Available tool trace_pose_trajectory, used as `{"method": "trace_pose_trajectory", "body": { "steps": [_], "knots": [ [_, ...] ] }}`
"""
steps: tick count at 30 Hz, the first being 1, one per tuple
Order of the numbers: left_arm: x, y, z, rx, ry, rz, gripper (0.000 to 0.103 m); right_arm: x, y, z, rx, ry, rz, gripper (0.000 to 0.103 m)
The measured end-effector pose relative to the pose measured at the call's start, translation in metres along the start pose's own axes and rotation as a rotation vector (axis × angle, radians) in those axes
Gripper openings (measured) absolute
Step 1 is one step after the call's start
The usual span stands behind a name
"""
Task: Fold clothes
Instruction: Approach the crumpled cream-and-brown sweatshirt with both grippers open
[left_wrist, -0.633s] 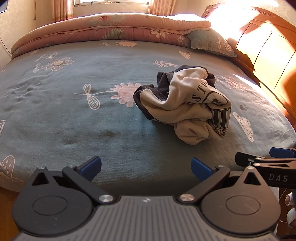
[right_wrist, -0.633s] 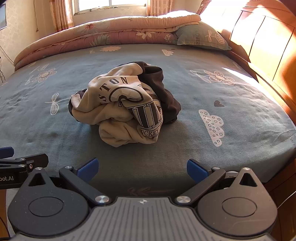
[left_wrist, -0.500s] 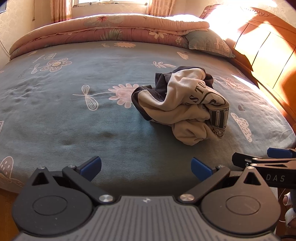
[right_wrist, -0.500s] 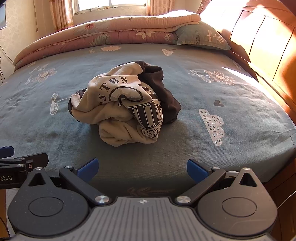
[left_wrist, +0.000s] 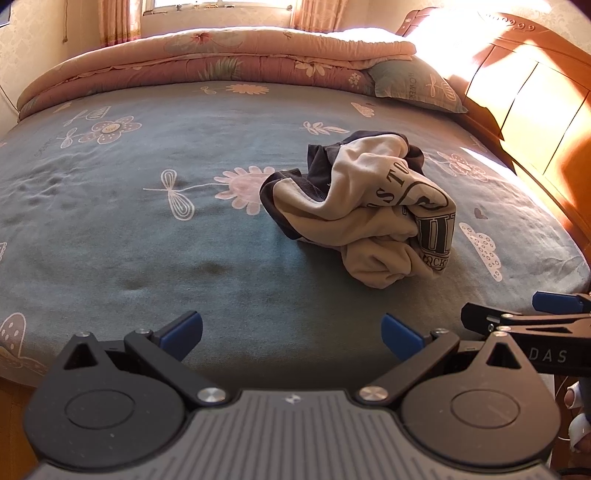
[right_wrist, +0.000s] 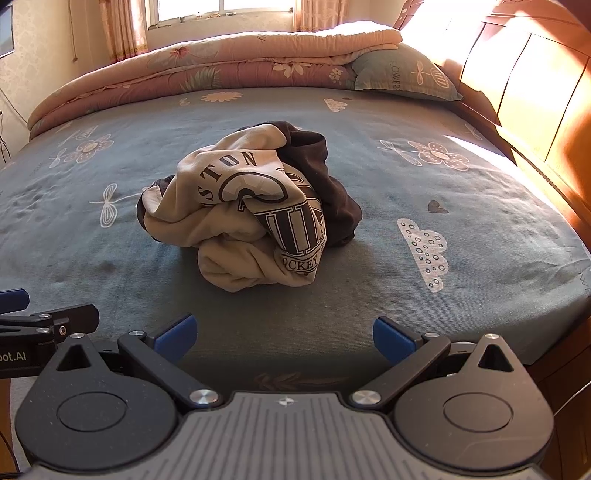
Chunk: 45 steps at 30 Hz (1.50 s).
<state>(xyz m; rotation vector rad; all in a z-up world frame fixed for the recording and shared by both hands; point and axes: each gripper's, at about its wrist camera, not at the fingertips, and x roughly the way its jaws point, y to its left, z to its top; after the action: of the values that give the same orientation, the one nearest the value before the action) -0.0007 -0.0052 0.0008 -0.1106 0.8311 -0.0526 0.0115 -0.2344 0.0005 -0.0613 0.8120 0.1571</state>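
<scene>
Left gripper (left_wrist: 291, 330) and right gripper (right_wrist: 282, 336): black linkage arms, blue pads on the jaws, round black hubs, silver pivot screws, grey ribbed body with small logo. White lettering "DAS" and "bot.AI" on sides.

Crumpled cream-and-dark shirt (left_wrist: 373, 218) on the bed (left_wrist: 147, 229), beyond the left gripper (left_wrist: 291, 328), whose blue fingers (left_wrist: 183, 328) stand wide apart.
</scene>
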Motion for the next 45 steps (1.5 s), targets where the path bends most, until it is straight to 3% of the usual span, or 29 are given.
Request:
{"method": "trace_pose_trajectory", "body": {
  "steps": [39, 45],
  "knots": [
    [-0.009, -0.006, 0.009, 0.003, -0.018, -0.003, 0.102, -0.012, -0.009, 0.011, 0.024, -0.035, 0.026, 0.103],
    [-0.003, -0.001, 0.013, -0.028, -0.032, -0.052, 0.102, -0.004, -0.009, 0.013, 0.021, -0.026, 0.04, 0.103]
  ]
}}
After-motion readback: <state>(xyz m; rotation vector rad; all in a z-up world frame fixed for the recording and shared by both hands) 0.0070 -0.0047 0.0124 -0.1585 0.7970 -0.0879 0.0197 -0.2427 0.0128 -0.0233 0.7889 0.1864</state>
